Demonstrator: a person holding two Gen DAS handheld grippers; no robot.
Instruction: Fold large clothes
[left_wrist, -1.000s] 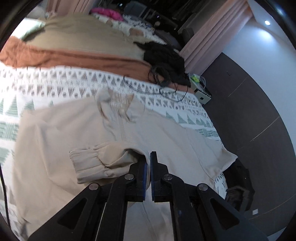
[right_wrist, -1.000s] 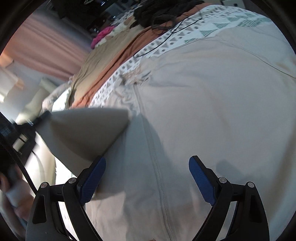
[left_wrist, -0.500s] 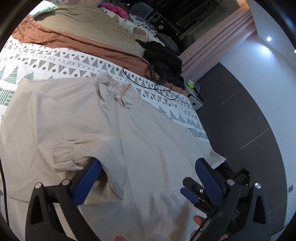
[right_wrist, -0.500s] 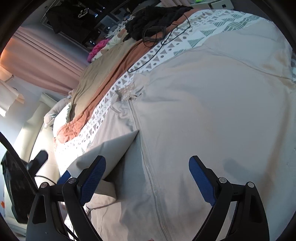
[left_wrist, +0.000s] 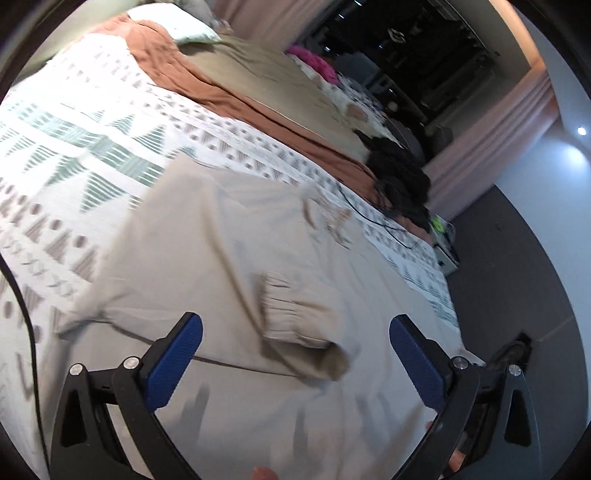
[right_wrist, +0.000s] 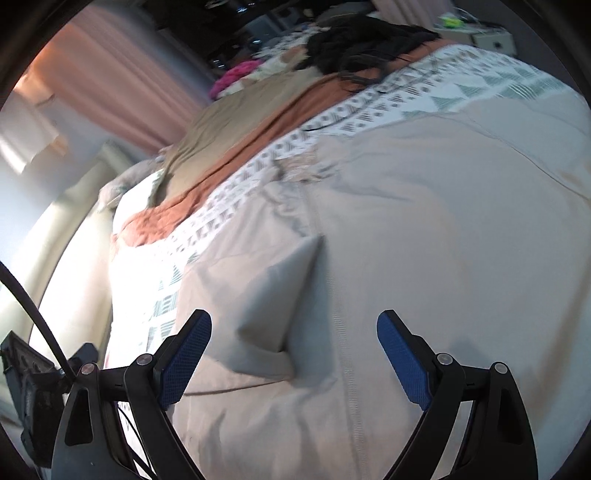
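Note:
A large beige zip jacket (left_wrist: 229, 236) lies spread on the patterned bedspread (left_wrist: 74, 147). One sleeve is folded across its front, its ribbed cuff (left_wrist: 291, 314) resting near the middle. My left gripper (left_wrist: 295, 354) is open and empty, just above the jacket in front of the cuff. In the right wrist view the jacket (right_wrist: 443, 221) fills the frame, with the folded sleeve (right_wrist: 273, 295) left of the zip. My right gripper (right_wrist: 295, 354) is open and empty above the jacket's lower front.
A brown and tan blanket (left_wrist: 258, 96) lies across the bed beyond the jacket. A black garment with a cable (left_wrist: 399, 173) sits at the far edge. A pink item (left_wrist: 314, 62) lies farther back. The dark floor (left_wrist: 517, 258) runs along the right.
My left gripper opened and let go of the sleeve, which now lies folded on the jacket's front. The left gripper has swung left. The right gripper stayed open.

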